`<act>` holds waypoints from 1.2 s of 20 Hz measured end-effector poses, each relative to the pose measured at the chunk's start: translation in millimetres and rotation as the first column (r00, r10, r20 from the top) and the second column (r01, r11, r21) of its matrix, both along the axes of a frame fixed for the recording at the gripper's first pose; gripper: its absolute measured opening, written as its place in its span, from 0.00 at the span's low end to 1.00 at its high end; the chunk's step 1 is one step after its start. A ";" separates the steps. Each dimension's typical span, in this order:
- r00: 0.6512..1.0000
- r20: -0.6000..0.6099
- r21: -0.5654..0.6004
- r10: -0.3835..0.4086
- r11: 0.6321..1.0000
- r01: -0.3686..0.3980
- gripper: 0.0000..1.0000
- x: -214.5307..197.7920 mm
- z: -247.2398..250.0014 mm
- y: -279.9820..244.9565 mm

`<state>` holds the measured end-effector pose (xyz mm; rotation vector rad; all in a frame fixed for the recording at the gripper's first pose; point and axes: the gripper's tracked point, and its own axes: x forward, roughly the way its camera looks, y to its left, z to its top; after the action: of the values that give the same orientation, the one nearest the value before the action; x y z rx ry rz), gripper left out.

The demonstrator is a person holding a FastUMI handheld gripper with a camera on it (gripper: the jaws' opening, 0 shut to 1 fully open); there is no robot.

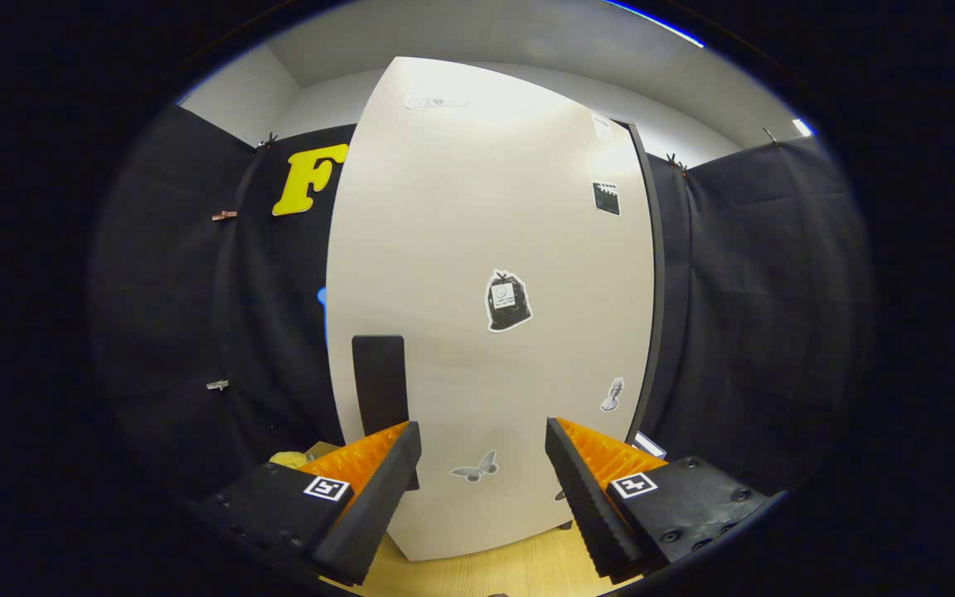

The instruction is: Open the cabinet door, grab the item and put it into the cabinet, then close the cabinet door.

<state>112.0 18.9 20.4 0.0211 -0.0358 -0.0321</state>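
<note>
The gripper [482, 452] is hanging released, fingers apart, facing the closed cabinet door [477, 215] mid-frame, which is carrying six stickers [508, 300] with unreadable print and one dark handle [379, 377] lower left.

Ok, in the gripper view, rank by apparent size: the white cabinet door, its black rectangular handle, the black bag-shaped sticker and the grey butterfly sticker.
1. White cabinet door, by far the largest.
2. Black rectangular handle.
3. Black bag-shaped sticker.
4. Grey butterfly sticker, smallest.
All lie on the one door, so nearness hardly skews the order. The gripper hangs open before it.
</note>
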 end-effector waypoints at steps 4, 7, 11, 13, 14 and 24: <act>0.999 -0.019 0.020 0.043 0.999 -0.042 0.98 4.2 -9.6 -15.5; 0.997 -0.033 0.034 0.076 0.997 -0.075 0.98 8.1 -15.1 -27.4; 0.993 -0.013 0.051 0.115 0.992 -0.114 0.98 5.3 -12.3 -40.6; 0.992 -0.006 0.050 0.124 0.991 -0.124 0.98 3.1 -12.5 -47.5; 0.992 -0.003 0.051 0.127 0.991 -0.127 0.98 2.6 -13.0 -51.3; 0.992 0.022 0.080 0.120 0.989 -0.122 0.98 -14.8 -9.5 -74.2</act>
<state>97.2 -55.3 10.9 0.1048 -0.0505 0.0881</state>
